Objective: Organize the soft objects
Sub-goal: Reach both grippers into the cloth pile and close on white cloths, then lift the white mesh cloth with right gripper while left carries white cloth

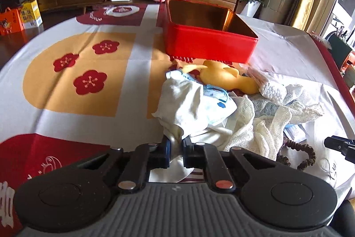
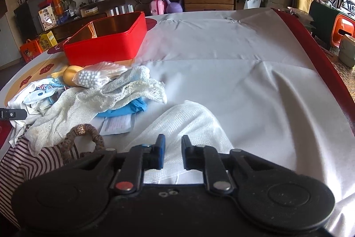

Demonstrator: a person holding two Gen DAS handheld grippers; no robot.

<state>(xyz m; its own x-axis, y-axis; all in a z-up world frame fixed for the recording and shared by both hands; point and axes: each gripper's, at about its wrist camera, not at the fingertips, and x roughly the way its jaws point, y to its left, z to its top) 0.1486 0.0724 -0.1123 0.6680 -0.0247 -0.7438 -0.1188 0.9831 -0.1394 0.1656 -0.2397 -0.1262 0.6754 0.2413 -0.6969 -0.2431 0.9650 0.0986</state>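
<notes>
A: What is being gripped?
B: A white cloth is being pinched by the left tongs; white gauze by the right tongs, on the worktop.
A: Next?
B: Probably lifting into the red tin.

Striped cloth cut off (left edge), partly buried

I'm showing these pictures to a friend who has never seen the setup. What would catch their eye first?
Probably the open red tin, empty as far as its inside shows, standing at the far side of the patterned tablecloth. Next, the jumble of soft things in front of it: white cloths, a yellow rubber toy and a bag of cotton swabs. The left gripper pinches a white cloth's corner.
</notes>
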